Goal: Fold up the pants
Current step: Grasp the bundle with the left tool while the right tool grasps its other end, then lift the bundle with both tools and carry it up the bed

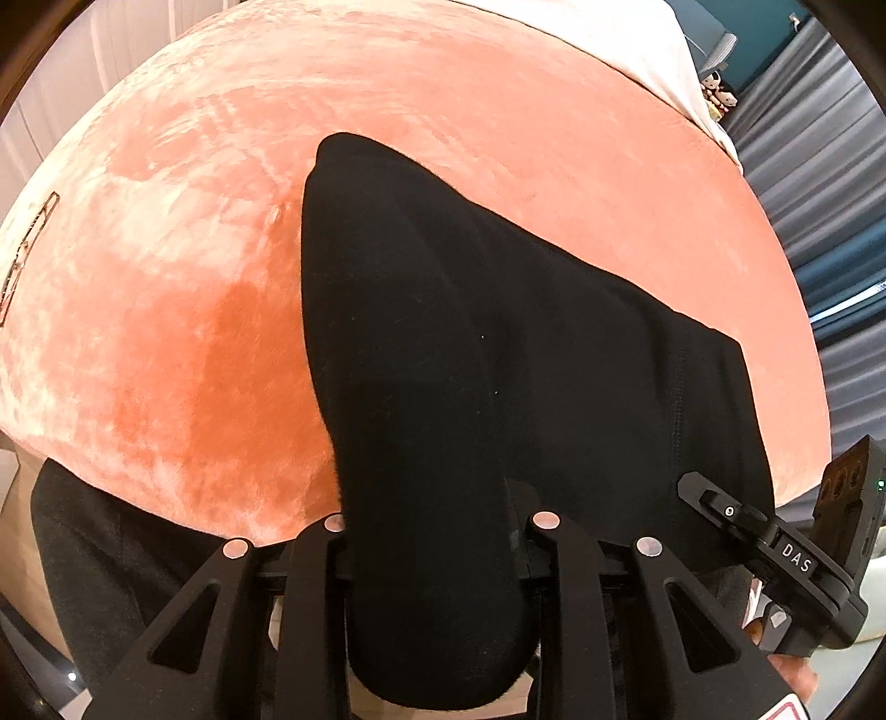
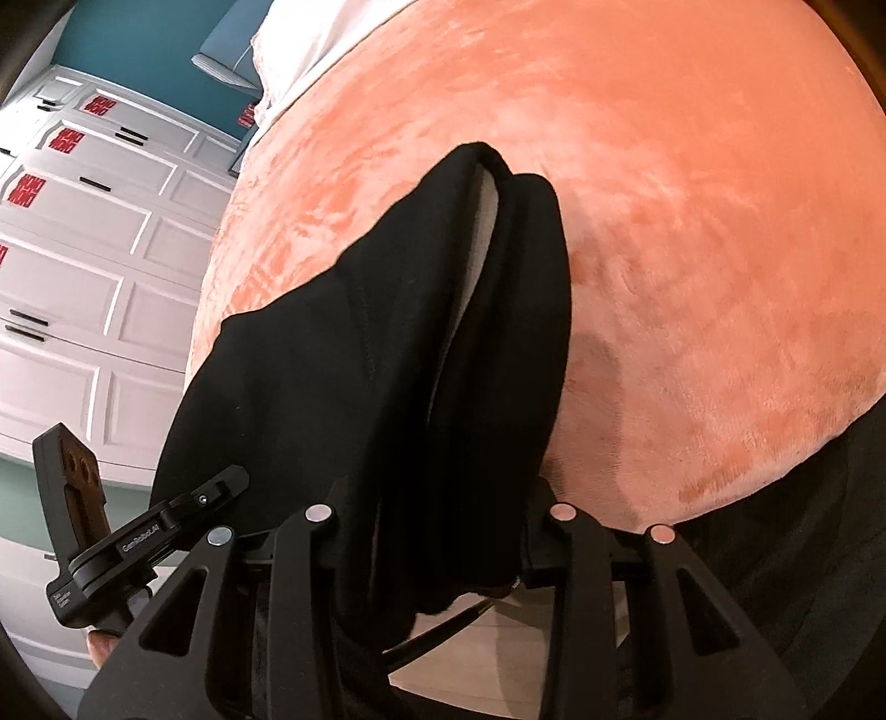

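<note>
Black pants [image 1: 443, 332] hang lifted off a pink plush bed cover [image 1: 194, 249], their far end resting on it. In the left wrist view my left gripper [image 1: 437, 526] is shut on a thick bunch of the black fabric, which fills the gap between the fingers [image 1: 332, 531]. The right wrist view shows my right gripper [image 2: 443, 515] shut on another part of the pants [image 2: 343, 360], where a pale lining shows in a fold. Each gripper also appears at the side of the other view: the right gripper [image 1: 775, 545] and the left gripper [image 2: 166, 526].
A white sheet [image 1: 637, 44] lies at the far end of the bed. A white wardrobe [image 2: 83, 249] with red stickers stands to the left, and grey curtains [image 1: 830, 194] hang to the right. A person's dark clothing [image 1: 99, 554] is near the bed's front edge.
</note>
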